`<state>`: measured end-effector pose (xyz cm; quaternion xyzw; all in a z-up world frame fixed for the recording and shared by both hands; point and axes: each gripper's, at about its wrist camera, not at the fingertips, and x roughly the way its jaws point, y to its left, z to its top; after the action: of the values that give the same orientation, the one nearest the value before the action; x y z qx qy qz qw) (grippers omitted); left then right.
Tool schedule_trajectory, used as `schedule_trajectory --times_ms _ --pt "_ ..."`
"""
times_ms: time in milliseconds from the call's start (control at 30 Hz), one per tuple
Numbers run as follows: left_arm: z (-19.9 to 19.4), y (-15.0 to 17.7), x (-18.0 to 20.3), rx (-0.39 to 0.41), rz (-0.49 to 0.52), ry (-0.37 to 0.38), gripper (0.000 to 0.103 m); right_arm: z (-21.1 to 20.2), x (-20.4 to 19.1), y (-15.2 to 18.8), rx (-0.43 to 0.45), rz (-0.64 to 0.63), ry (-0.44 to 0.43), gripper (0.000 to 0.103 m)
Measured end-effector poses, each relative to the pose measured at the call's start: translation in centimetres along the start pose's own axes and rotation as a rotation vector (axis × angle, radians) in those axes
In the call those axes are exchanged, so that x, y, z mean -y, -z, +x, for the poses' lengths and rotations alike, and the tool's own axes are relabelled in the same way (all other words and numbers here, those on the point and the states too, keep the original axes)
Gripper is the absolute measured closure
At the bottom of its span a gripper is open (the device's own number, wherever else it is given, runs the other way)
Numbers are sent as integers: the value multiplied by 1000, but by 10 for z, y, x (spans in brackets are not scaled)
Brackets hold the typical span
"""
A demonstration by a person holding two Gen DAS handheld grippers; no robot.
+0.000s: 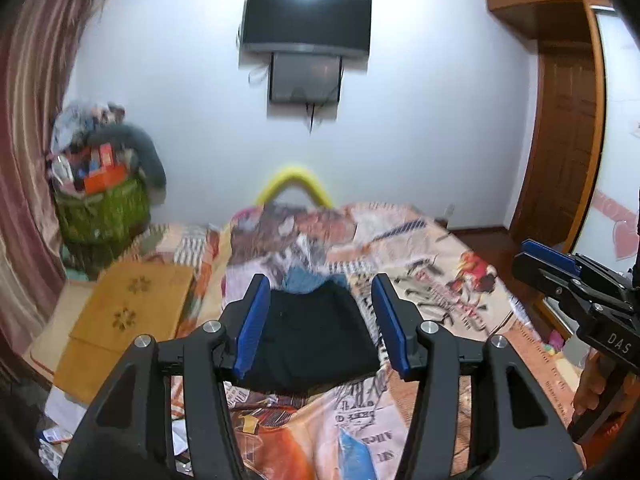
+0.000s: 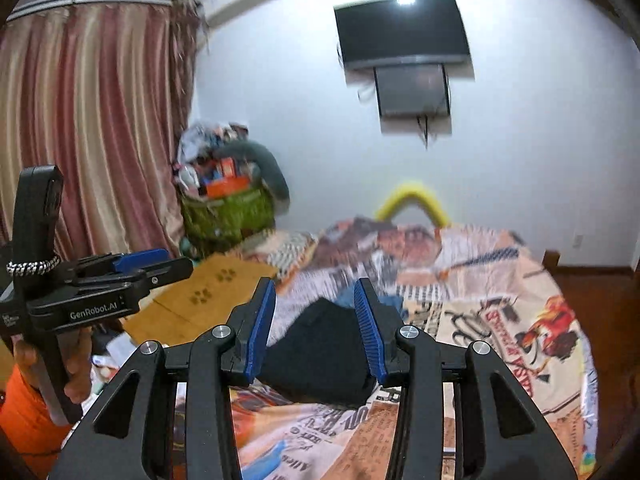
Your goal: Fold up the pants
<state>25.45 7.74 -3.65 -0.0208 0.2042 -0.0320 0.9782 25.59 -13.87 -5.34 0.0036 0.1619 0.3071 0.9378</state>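
Note:
Black pants (image 1: 316, 340) lie folded in a compact block on the patterned bedspread (image 1: 440, 264), with a blue garment (image 1: 300, 278) just behind them. My left gripper (image 1: 322, 286) is open and empty, held above and in front of the pants. My right gripper (image 2: 316, 286) is open and empty too, above the pants (image 2: 320, 360), which show between its fingers. In the left wrist view the right gripper (image 1: 532, 256) is at the right edge. In the right wrist view the left gripper (image 2: 168, 262) is at the left.
A wooden board (image 1: 124, 312) lies left of the bed. A green basket (image 1: 104, 216) piled with clutter stands by the striped curtain (image 2: 92, 120). A TV (image 1: 308, 20) hangs on the far wall. A yellow tube (image 1: 294, 184) arches behind the bed. A wooden door (image 1: 568, 140) is at right.

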Motion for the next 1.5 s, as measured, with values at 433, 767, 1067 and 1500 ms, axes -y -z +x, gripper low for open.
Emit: schedule_trajectory --times_ms 433,767,1067,1500 --pt "-136 20 61 238 71 -57 36 -108 -37 7 155 -35 5 63" --pt "-162 34 59 273 37 -47 1 -123 -50 11 186 -44 79 10" --pt "-169 41 61 273 43 -48 0 -126 -52 18 178 -43 103 1" --pt "-159 44 59 253 29 -43 0 -131 -50 24 176 -28 100 1"
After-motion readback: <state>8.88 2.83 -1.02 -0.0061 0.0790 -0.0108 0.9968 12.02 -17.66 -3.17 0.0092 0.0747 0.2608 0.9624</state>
